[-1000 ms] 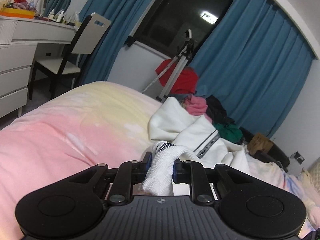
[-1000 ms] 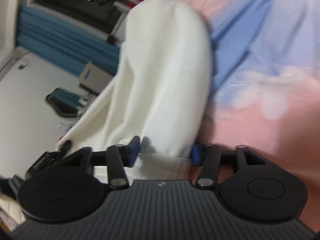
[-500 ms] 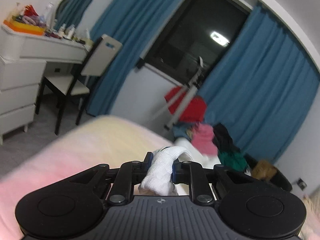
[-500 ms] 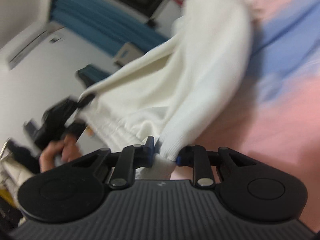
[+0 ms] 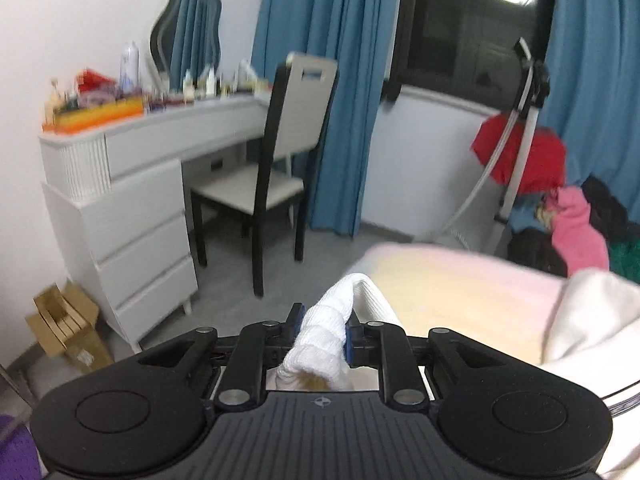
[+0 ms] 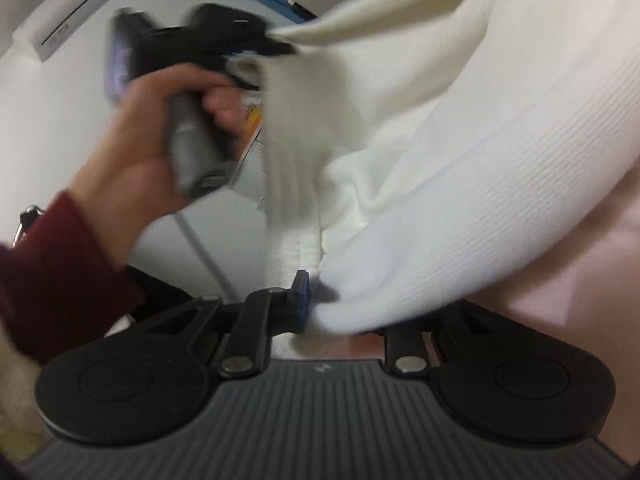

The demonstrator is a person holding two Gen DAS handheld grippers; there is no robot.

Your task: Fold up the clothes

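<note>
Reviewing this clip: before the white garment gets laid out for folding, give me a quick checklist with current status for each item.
1. Left tongs shut on the ribbed cuff of the white garment: ok.
2. Right tongs gripping the garment's other edge: ok, cloth sits against the visible blue pad; the other pad is hidden.
3. Garment stretched between the two grips: ok, cloth runs up to the left hand in the right wrist view.
4. Garment free of twists: cannot tell, blurred.
5. Bed surface ahead free for laying down: ok for the visible part.
6. Sleeves hanging free: cannot tell.
</note>
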